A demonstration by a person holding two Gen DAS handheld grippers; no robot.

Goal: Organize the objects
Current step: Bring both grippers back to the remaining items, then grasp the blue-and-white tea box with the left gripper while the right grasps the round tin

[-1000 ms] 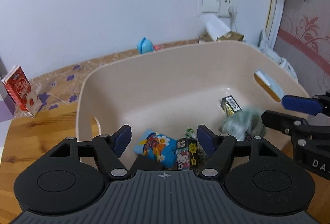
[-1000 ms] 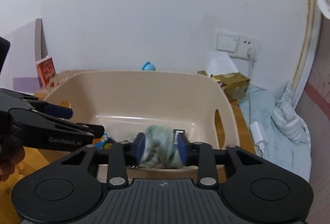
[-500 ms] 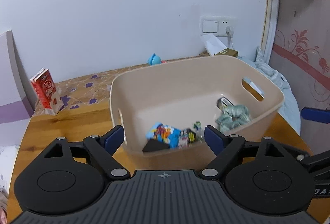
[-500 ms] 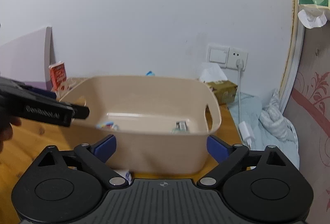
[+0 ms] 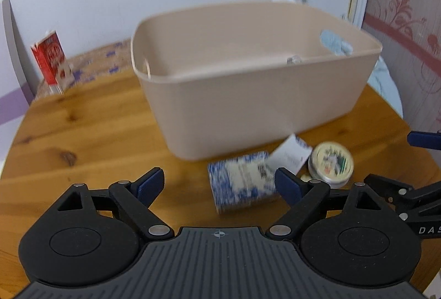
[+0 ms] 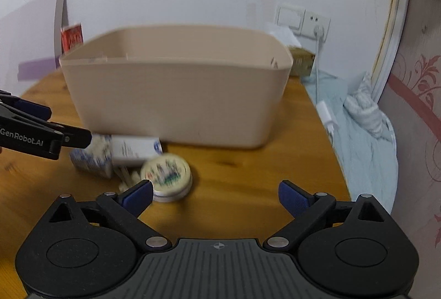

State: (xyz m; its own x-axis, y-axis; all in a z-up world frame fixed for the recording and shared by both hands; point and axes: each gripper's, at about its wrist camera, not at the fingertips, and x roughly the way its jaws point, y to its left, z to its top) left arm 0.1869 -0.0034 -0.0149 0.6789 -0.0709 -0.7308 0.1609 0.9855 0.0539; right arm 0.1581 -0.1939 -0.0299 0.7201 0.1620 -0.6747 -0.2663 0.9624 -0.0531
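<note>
A beige bin (image 5: pixel 256 95) stands on the round wooden table (image 5: pixel 82 133). In front of it lie a blue-and-white patterned box (image 5: pixel 239 183), a white box (image 5: pixel 289 154) and a round tin (image 5: pixel 330 164) with a pictured lid. My left gripper (image 5: pixel 219 183) is open, low over the table; the patterned box sits between its fingers, close to the right one, untouched. My right gripper (image 6: pixel 216 194) is open and empty, with the tin (image 6: pixel 165 175) just ahead of its left fingertip. The bin's contents are hidden by its wall (image 6: pixel 176 100).
A red carton (image 5: pixel 49 62) stands at the table's far left. Light blue bedding (image 6: pixel 366 150) lies beyond the table's right edge. A tissue box (image 6: pixel 300 62) and a wall socket (image 6: pixel 303 19) are behind the bin. Small pale bits (image 6: pixel 126 177) lie beside the tin.
Both grippers pulled back out of the bin and sank toward the table in front of it. The right one let go of a green-white bundle, and both sets of jaws widened.
</note>
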